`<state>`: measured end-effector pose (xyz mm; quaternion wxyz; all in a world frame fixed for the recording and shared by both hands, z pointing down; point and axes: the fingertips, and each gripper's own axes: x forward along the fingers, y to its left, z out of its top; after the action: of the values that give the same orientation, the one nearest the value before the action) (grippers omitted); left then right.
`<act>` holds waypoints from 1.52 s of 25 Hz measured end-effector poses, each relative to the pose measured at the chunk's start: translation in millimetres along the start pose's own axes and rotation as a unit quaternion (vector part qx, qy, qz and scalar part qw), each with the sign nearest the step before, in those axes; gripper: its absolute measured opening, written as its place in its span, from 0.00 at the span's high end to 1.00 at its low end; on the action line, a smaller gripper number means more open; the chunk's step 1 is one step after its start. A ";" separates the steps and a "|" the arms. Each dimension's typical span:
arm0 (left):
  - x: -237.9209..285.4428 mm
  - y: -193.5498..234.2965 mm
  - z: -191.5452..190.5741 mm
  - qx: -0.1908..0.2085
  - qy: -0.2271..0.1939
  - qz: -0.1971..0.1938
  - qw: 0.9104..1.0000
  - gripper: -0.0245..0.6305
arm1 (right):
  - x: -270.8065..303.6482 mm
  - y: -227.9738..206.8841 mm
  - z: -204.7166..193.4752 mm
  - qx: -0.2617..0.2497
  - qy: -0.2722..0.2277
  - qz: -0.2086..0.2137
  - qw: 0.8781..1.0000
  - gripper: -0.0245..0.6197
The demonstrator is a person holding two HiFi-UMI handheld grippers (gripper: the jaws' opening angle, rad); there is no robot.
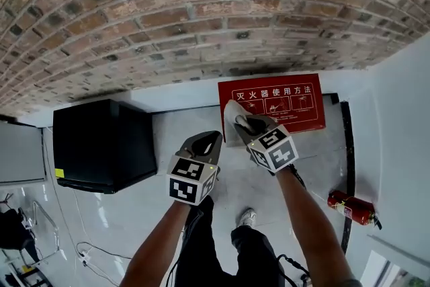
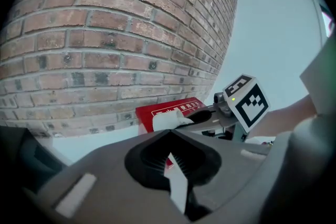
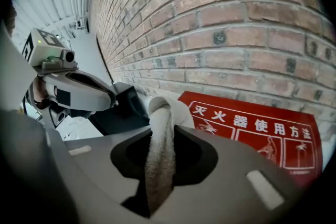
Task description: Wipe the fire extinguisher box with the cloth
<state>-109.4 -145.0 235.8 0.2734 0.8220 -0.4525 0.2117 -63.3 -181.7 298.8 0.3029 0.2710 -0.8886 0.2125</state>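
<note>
The red fire extinguisher box (image 1: 289,104) with white lettering stands on the floor against the brick wall (image 1: 201,17). My right gripper (image 1: 243,123) is shut on a white cloth (image 1: 235,119), held just in front of the box's left end. In the right gripper view the cloth (image 3: 160,149) runs between the jaws and folds over their tips, with the box (image 3: 262,134) close behind. My left gripper (image 1: 209,138) hovers to the left of it, shut, nothing in it. The left gripper view shows the cloth (image 2: 167,122) ahead of the box (image 2: 157,113).
A black cabinet (image 1: 101,144) stands left of the box by the wall. A red fire extinguisher (image 1: 351,206) lies on the floor at the right, near a black strip (image 1: 347,165) and a white wall (image 1: 403,144). The person's shoe (image 1: 247,216) is below; cables (image 1: 87,255) lie lower left.
</note>
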 end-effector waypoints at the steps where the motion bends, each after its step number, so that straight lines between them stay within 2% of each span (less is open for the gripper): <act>1: 2.4 -8.2 -1.6 -0.001 -0.001 -0.001 1.000 0.96 | -6.4 -8.1 -5.2 0.005 -0.002 -0.005 1.000 0.82; 6: 25.4 -55.0 -6.7 0.002 -0.001 -0.018 1.000 0.96 | -48.1 -67.2 -30.8 0.036 -0.009 -0.045 0.998 0.82; 11: 38.0 -80.7 -13.0 0.008 0.002 -0.021 1.000 0.96 | -99.5 -143.9 -63.2 0.083 -0.017 -0.113 0.990 0.82; 15: 46.3 -96.3 -22.3 0.014 0.008 -0.023 1.000 0.96 | -141.4 -192.2 -87.9 0.102 -0.024 -0.162 0.981 0.82; 19: 55.0 -111.7 -29.2 0.024 0.007 -0.037 0.999 0.96 | -171.3 -219.6 -109.7 0.121 -0.035 -0.205 0.971 0.82; 22: 62.3 -123.2 -43.0 0.035 0.011 -0.059 0.998 0.96 | -198.9 -238.5 -135.5 0.136 -0.042 -0.261 0.955 0.82; 26: 72.8 -124.9 -69.9 0.053 0.024 -0.097 0.994 0.96 | -226.1 -248.6 -172.9 0.150 -0.043 -0.343 0.926 0.82; 29: 76.7 -118.5 -96.5 0.065 0.032 -0.126 0.989 0.96 | -230.5 -238.0 -200.0 0.179 -0.051 -0.390 0.902 0.82; 32: 83.3 -111.0 -118.3 0.094 0.032 -0.155 0.983 0.96 | -234.4 -229.9 -220.7 0.196 -0.069 -0.438 0.875 0.82; 33: 86.4 -107.2 -125.5 0.103 0.031 -0.160 0.981 0.96 | -232.7 -227.2 -225.2 0.194 -0.078 -0.447 0.870 0.82; 36: 96.5 -96.4 -149.5 0.113 0.024 -0.157 0.981 0.96 | -210.3 -215.8 -237.0 0.185 -0.109 -0.439 0.873 0.82; 38: 106.8 -95.1 -160.2 0.111 0.008 -0.153 0.982 0.96 | -193.7 -212.6 -229.0 0.170 -0.161 -0.414 0.880 0.82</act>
<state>9.7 -67.4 396.8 0.2129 0.9050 -0.2932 0.2228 293.0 -151.4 383.8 0.1650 0.6918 -0.6825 0.1687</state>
